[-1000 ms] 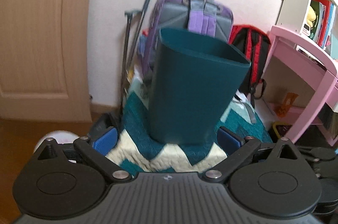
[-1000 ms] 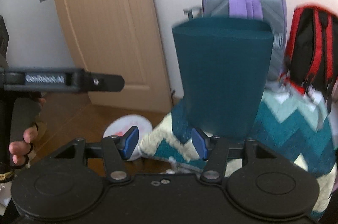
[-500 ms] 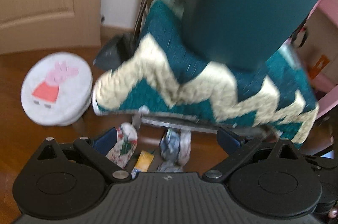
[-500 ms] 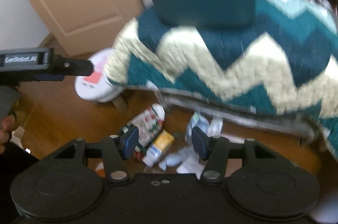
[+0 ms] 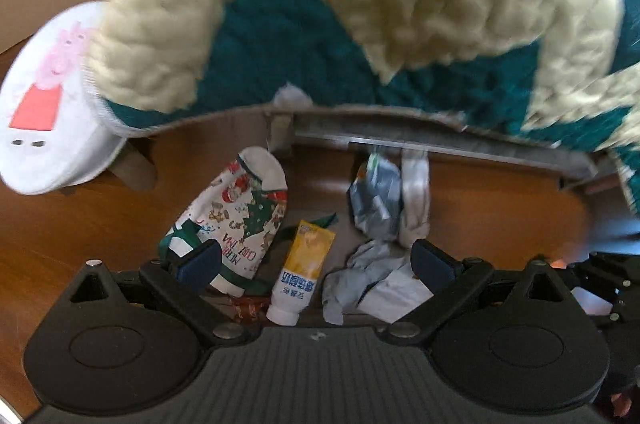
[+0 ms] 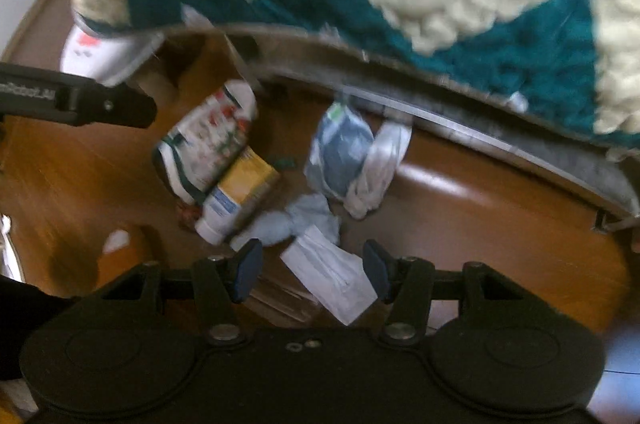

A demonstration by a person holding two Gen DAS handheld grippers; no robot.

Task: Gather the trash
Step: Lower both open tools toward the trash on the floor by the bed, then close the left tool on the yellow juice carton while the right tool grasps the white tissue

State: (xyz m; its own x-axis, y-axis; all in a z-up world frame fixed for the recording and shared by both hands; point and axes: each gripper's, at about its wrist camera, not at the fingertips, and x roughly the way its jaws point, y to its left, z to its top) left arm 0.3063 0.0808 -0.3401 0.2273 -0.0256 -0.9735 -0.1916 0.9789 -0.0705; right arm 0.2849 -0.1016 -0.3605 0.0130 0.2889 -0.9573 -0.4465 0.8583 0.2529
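Right wrist view, lower centre: right gripper (image 6: 312,270) hanging open and empty over white paper (image 6: 332,278) lying askew between its jaws, long axis running upper left to lower right; left gripper (image 5: 316,262) gaping empty, straddling yellow tube (image 5: 302,274).

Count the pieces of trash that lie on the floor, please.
6, perhaps more underneath: Christmas bag, yellow pouch, small brown wrapper, grey-blue bag beside white bag, crumpled paper nearest.
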